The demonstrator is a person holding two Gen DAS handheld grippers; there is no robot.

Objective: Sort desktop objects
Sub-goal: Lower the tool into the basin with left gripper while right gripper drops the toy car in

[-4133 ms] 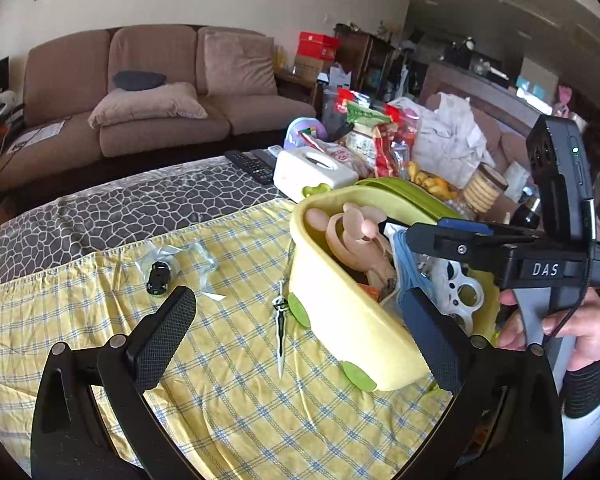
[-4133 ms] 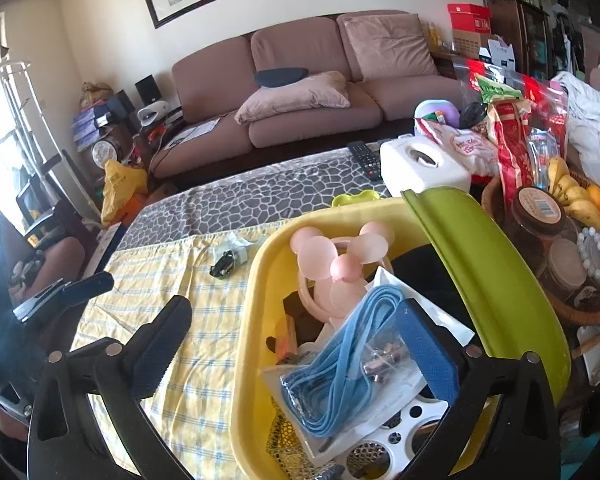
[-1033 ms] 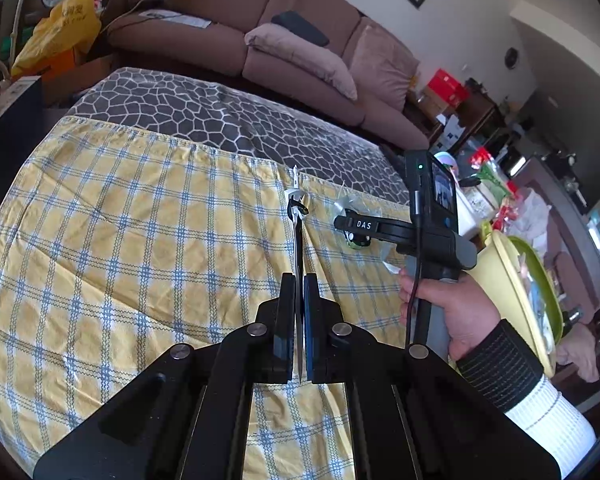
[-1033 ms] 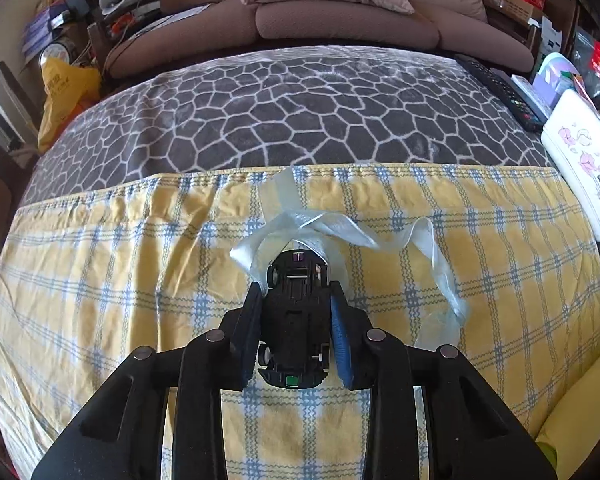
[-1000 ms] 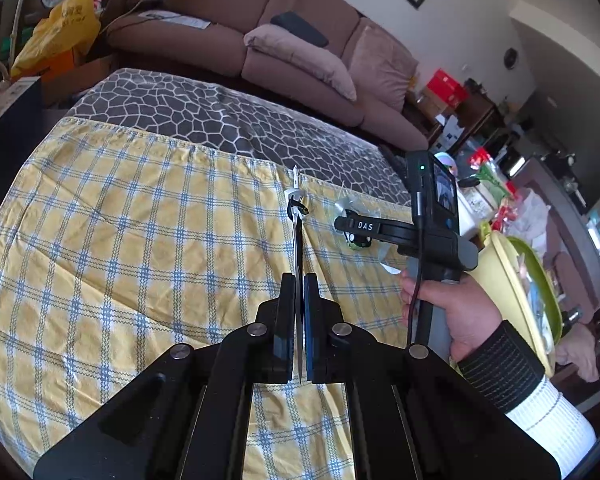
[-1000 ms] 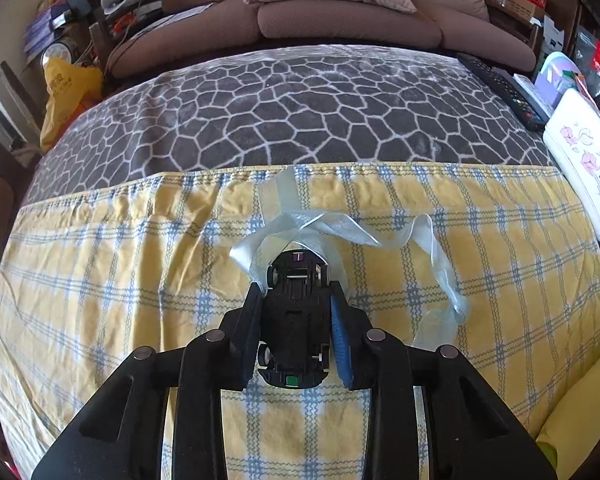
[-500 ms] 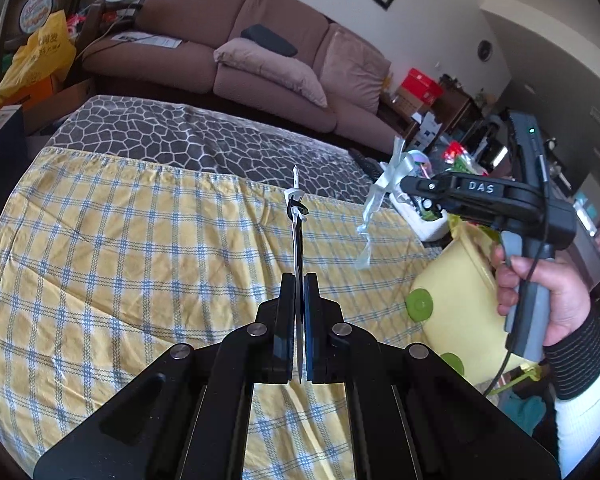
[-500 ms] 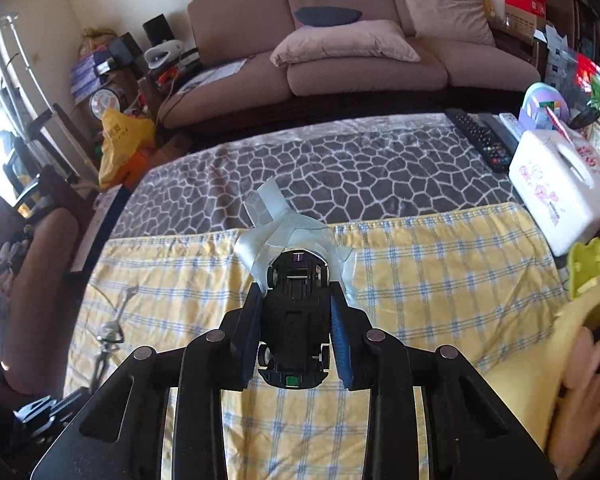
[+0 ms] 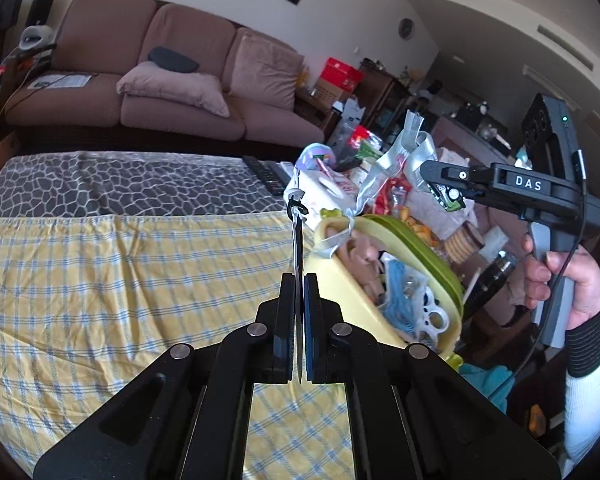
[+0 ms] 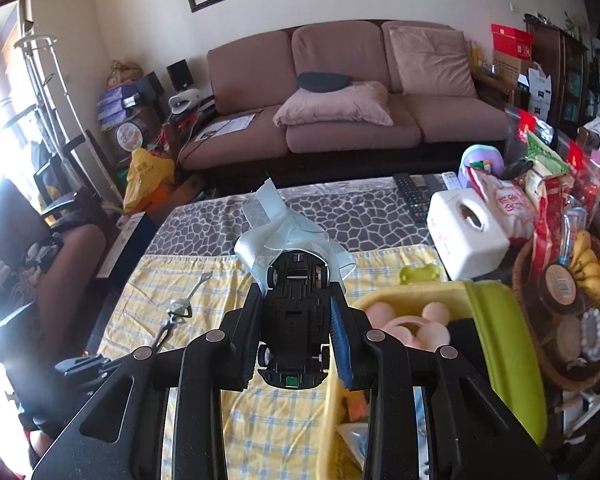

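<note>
Above yellow bin [image 10: 416, 294], just left of rim, toy car [image 10: 295, 332] held clamped in right tool [image 10: 296, 344], plastic wrap trailing; bin lies ahead-right. Left tool [image 9: 299, 320] pinched on slim sword-like piece [image 9: 298, 240], long axis pointing forward, bin at right; right tool judged nearer

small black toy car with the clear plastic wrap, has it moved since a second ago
Yes. The small black toy car, gripped in the right tool, has risen off the yellow checked tablecloth toward the yellow plastic bin.

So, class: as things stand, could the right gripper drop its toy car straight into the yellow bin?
Probably yes: the right gripper holds the toy car above the yellow bin, whose lid is open.
</note>
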